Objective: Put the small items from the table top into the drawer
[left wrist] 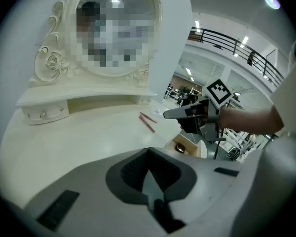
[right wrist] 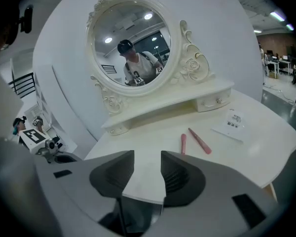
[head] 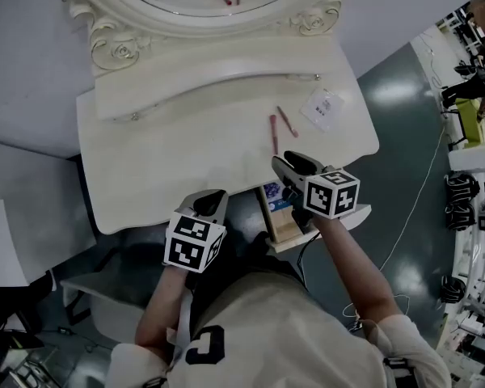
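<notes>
Lying beyond right tongs (right wrist: pixel 147 168): two pink sticks (right wrist: pixel 200 140).

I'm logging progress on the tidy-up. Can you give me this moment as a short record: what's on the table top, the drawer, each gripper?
surface: white dressing table with oval mirror
on top: two pink sticks lying close together; flat white packet to their right
drawer: open at the front right, some things inside
left gripper: jaws together, empty
right gripper: jaws apart, nothing between them, by the drawer
</notes>
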{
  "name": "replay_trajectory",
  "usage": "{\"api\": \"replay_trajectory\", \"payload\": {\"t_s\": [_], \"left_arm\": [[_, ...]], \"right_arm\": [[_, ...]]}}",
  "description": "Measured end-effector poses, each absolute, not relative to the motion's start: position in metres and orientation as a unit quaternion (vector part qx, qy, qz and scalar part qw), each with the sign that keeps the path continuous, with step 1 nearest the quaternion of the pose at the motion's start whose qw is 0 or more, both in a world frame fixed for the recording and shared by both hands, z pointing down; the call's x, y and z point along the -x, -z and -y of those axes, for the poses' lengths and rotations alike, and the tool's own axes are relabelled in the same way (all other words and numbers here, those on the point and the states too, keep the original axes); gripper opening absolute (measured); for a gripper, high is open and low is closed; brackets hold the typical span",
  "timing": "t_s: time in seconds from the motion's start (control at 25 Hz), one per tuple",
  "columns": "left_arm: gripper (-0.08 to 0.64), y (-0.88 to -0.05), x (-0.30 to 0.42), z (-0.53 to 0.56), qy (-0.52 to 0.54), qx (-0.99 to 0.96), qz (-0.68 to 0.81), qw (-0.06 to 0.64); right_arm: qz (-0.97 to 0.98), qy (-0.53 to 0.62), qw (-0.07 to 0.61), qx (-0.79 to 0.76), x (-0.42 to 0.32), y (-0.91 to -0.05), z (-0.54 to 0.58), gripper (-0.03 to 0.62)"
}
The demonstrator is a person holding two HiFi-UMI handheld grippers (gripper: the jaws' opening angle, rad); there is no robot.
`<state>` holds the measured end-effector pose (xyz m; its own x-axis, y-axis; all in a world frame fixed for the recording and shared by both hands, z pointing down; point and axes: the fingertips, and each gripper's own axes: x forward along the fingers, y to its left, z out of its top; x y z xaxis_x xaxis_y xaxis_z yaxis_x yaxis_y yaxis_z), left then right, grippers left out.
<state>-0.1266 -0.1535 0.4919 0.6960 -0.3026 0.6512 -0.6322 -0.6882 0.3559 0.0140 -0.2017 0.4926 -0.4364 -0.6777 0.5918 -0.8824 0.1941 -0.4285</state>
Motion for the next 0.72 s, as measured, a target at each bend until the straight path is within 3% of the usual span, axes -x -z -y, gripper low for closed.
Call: {"api": "replay_trajectory", "payload": {"t_s": [0.72], "left_arm": [[0.054,-0.493,0.143,0.166,-0.281,-0.865,0.294,0.293]], "right_arm": [[0.741,-0.387,0.176,-0.519,-0.023,-0.523,0.205,0.155]]}}
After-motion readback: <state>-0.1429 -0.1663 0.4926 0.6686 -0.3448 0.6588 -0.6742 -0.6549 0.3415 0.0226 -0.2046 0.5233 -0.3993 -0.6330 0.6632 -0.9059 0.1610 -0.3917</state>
